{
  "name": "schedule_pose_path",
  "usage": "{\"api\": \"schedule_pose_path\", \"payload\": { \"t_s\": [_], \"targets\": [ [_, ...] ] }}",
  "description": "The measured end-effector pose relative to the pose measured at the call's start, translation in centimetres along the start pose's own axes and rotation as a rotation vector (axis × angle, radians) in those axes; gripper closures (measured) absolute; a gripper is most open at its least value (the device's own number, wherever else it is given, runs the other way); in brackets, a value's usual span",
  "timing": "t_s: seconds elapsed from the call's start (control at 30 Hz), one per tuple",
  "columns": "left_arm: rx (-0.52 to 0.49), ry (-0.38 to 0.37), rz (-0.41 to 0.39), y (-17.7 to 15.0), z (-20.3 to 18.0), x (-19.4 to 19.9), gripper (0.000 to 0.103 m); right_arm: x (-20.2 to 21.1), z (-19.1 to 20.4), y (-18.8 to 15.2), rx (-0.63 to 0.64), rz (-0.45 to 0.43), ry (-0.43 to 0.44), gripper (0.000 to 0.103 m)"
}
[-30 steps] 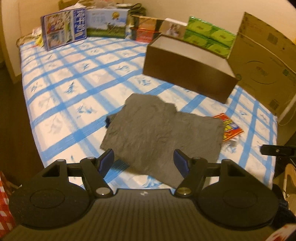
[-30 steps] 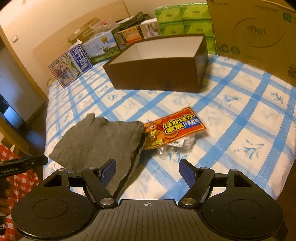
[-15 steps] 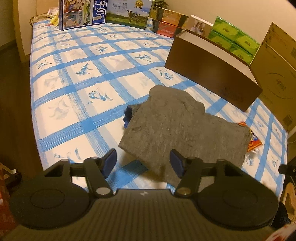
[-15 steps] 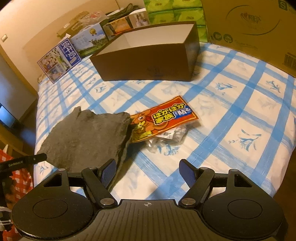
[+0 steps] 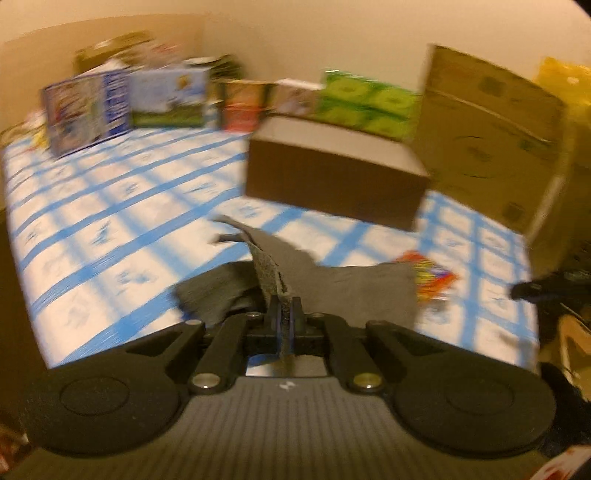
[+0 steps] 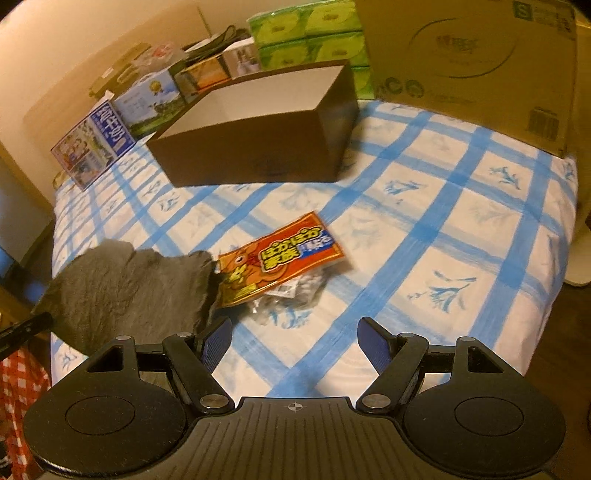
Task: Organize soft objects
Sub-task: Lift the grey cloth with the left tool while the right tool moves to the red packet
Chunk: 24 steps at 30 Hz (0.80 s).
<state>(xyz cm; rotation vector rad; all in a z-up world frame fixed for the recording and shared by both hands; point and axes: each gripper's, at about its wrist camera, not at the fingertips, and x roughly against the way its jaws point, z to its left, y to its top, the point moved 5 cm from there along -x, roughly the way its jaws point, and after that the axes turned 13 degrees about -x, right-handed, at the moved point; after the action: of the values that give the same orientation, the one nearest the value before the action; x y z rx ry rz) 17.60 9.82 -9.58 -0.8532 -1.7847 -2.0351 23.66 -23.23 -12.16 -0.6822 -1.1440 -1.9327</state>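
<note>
Near the bed's front-left corner, the left gripper was clenched on an edge fold of the grey cloth, most of it on the sheet. The right gripper hung released, holding nothing. Risk: that thin pinch could slip, or the cloth could drag the orange packet touching its far edge, short of the brown box.

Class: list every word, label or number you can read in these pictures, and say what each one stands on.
"ぽかぽか家族": orange packet on the bedsheet.
"S": top corner of the cardboard box.
"纯牛奶": blue milk carton, only roughly legible.
Smaller print on the cardboard box, brown box and green tissue packs: too blurred to read.
</note>
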Motion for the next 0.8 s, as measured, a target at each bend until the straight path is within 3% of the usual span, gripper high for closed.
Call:
{"api": "schedule_pose_path", "payload": {
  "t_s": [0.2,0.3,0.43,0.6,0.67,0.8],
  "targets": [
    [-0.115,-0.183,0.001,0.7,-6.4,-0.5,0.1,1.0,-1.2,0.1,-0.023,-0.019,-0.009,0.028],
    [-0.152,-0.259,0.051,-0.1,-9.2,-1.9,0.1,1.5,-1.8,0.1,-0.034,-0.024,-0.014,0.028],
    [-0.123,-0.32,0.139,-1.8,-11.1,-4.0,0.098,2.0,-2.7,0.0,-0.048,-0.031,-0.023,0.028],
    [-0.076,-0.318,0.229,-3.0,-10.8,-5.3,0.082,2.4,-3.6,-0.1,-0.068,-0.032,-0.03,0.028],
    [-0.041,-0.335,0.21,-2.8,-9.9,-4.3,0.078,2.3,-3.8,-0.1,-0.07,-0.033,-0.032,0.028],
    [-0.005,-0.319,0.147,-1.3,-7.6,-2.6,0.052,2.0,-3.9,-0.2,-0.077,-0.026,-0.033,0.028]
  ]
}}
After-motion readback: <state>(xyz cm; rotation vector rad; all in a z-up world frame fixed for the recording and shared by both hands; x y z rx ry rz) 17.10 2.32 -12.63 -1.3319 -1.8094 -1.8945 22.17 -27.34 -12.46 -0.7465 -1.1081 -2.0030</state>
